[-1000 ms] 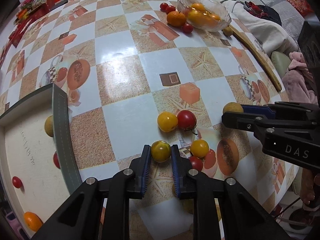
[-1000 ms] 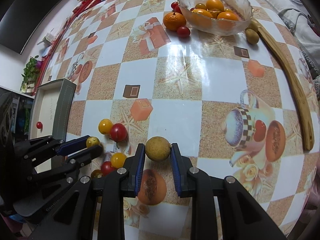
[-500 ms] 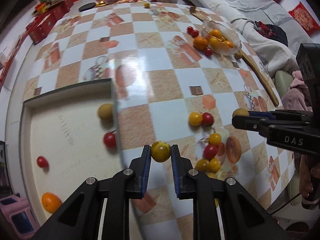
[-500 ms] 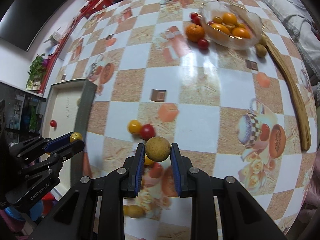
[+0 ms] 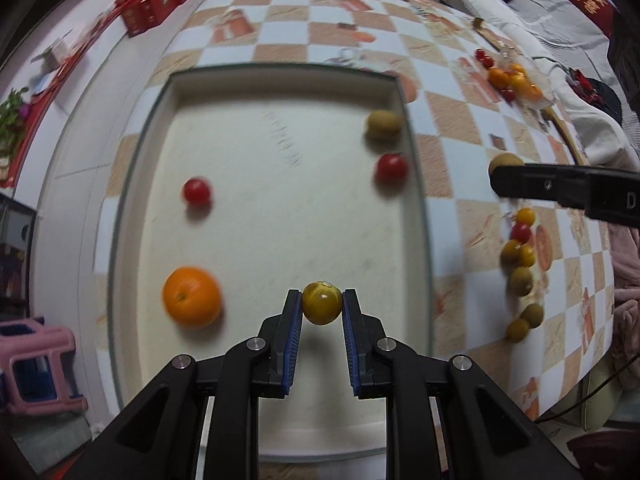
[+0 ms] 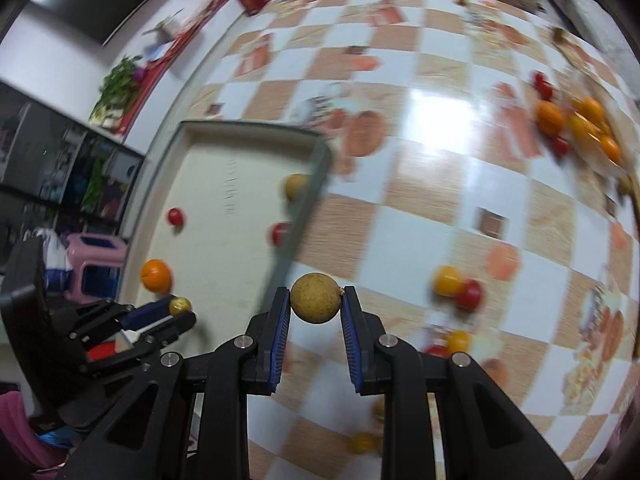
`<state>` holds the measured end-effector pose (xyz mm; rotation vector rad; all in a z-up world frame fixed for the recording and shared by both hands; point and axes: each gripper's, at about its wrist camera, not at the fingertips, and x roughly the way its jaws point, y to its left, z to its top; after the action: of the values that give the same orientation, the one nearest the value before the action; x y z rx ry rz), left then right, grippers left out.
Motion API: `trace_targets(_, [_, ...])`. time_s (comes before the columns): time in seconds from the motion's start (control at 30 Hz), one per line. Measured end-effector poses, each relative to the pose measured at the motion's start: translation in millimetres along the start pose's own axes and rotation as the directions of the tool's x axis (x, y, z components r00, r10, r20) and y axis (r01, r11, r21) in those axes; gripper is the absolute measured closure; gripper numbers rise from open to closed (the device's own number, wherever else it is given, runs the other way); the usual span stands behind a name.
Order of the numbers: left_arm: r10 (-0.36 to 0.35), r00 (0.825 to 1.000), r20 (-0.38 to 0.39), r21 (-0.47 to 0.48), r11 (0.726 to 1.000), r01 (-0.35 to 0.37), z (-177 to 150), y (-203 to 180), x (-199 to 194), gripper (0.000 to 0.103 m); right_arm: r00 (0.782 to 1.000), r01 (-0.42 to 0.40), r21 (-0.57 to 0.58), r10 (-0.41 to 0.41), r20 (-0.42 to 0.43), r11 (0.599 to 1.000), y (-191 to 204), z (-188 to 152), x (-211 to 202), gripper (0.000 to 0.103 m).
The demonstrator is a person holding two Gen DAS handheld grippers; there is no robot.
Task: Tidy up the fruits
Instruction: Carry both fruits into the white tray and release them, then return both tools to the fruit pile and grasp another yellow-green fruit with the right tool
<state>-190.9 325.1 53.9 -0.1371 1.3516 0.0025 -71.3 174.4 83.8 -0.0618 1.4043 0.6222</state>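
My left gripper (image 5: 322, 307) is shut on a yellow-green tomato (image 5: 322, 303) and holds it above the near part of the white tray (image 5: 280, 72). The tray holds an orange (image 5: 192, 297), two red tomatoes (image 5: 196, 191) (image 5: 391, 167) and a tan round fruit (image 5: 383, 124). My right gripper (image 6: 316, 299) is shut on a tan round fruit (image 6: 316, 298) and holds it above the table near the tray's right wall (image 6: 298, 216). The left gripper also shows in the right wrist view (image 6: 180, 309). The right gripper also shows in the left wrist view (image 5: 505, 171).
Several loose yellow, red and tan fruits (image 5: 520, 256) lie on the checkered table (image 5: 460, 216) right of the tray. A glass bowl of oranges (image 6: 592, 124) stands far right, with red tomatoes beside it. A pink stool (image 5: 36, 364) stands below the table's left edge.
Both grippers have lifted and swung left with their fruits. The left one has gone from the loose fruit pile to above the tray. The right one has followed toward the tray's right wall.
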Motion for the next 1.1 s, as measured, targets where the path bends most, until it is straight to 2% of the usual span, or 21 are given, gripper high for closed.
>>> trace_targets(0.17, [0.025, 1.000, -0.016, -0.062, 0.998, -0.026, -19, 28, 5, 0.082, 0.999, -0.015, -0.073, 0.012, -0.043, 0.997, 38, 11, 26, 0.075])
trace_targets(0.33, [0.039, 0.999, -0.022, -0.086, 0.995, -0.040, -29, 40, 10, 0.082, 0.995, 0.008, -0.117, -0.019, -0.094, 0.993, 61, 20, 58, 0.075])
trace_targets(0.5, [0.054, 0.998, -0.025, -0.079, 0.995, -0.056, -36, 44, 16, 0.082, 0.991, 0.061, -0.160, -0.079, -0.109, 0.985, 72, 26, 78, 0.075])
trace_targets(0.67, [0.089, 0.996, -0.019, -0.028, 0.996, -0.089, -37, 34, 17, 0.081, 0.983, 0.093, -0.208, -0.123, -0.134, 0.974, 85, 25, 94, 0.075])
trace_targets(0.7, [0.091, 0.996, -0.022, -0.023, 0.996, -0.092, -35, 34, 18, 0.079, 0.982, 0.100, -0.218, -0.131, -0.136, 0.971, 87, 24, 97, 0.075])
trace_targets(0.77, [0.099, 0.994, -0.039, -0.015, 0.995, -0.099, -35, 32, 21, 0.068, 0.981, 0.113, -0.236, -0.146, -0.131, 0.965, 91, 22, 99, 0.075])
trace_targets(0.8, [0.097, 0.995, -0.037, -0.015, 0.995, -0.097, -35, 32, 21, 0.052, 0.980, 0.114, -0.240, -0.149, -0.131, 0.964, 92, 23, 99, 0.074])
trace_targets(0.83, [0.105, 0.994, -0.030, -0.017, 0.994, -0.105, -36, 32, 21, 0.042, 0.980, 0.113, -0.244, -0.148, -0.133, 0.963, 93, 23, 100, 0.071])
trace_targets(0.87, [0.114, 0.993, -0.016, -0.017, 0.993, -0.115, -36, 32, 19, 0.041, 0.980, 0.107, -0.245, -0.143, -0.136, 0.964, 94, 24, 101, 0.069])
trace_targets(0.9, [0.116, 0.993, -0.014, -0.014, 0.993, -0.116, -36, 32, 19, 0.041, 0.981, 0.099, -0.247, -0.136, -0.138, 0.964, 95, 25, 101, 0.062])
trace_targets(0.93, [0.113, 0.993, -0.018, -0.014, 0.993, -0.114, -35, 33, 19, 0.041, 0.980, 0.105, -0.252, -0.143, -0.136, 0.962, 96, 25, 102, 0.045])
trace_targets(0.97, [0.114, 0.993, -0.024, -0.014, 0.993, -0.114, -35, 34, 20, 0.041, 0.978, 0.120, -0.254, -0.159, -0.136, 0.960, 96, 26, 103, 0.037])
trace_targets(1.1, [0.127, 0.991, -0.028, -0.018, 0.992, -0.128, -33, 40, 20, 0.041, 0.983, 0.102, -0.231, -0.134, -0.125, 0.968, 97, 32, 100, 0.029])
